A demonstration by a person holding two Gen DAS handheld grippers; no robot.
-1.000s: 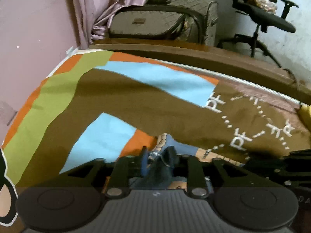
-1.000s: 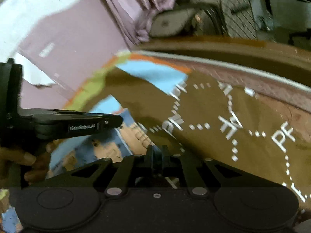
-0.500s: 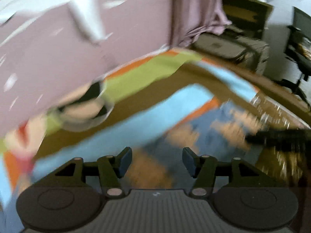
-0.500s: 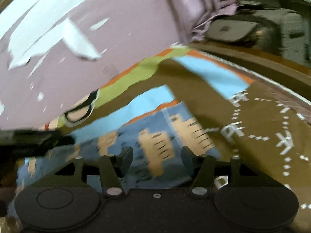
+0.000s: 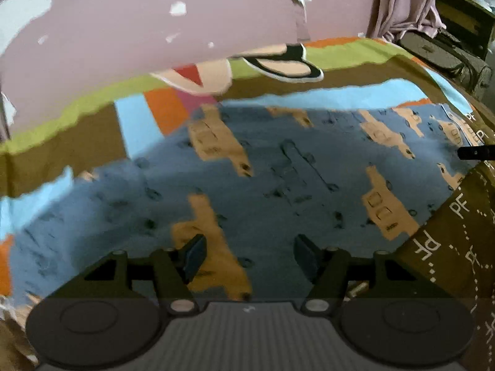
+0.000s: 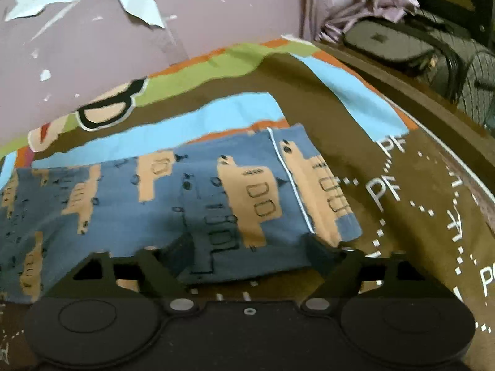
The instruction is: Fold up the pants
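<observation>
Left tongs [image 5: 249,255] and right tongs [image 6: 247,247], jaws just opened and released with nothing gripped, hover over the blue car-print pants [image 6: 130,198] lying flat on the brown patterned bedsheet [image 6: 417,191] near the pink wall [image 6: 92,55].

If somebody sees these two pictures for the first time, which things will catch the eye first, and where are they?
First the blue pants with tan vehicle prints, lying flat on the bed across the middle of both views. Under them, the loud bedsheet draws the eye: brown with white letters on the right, and sky-blue, green and orange bands toward the pink wall. At the bottom of each view, the left gripper and right gripper stand open over the cloth.
</observation>
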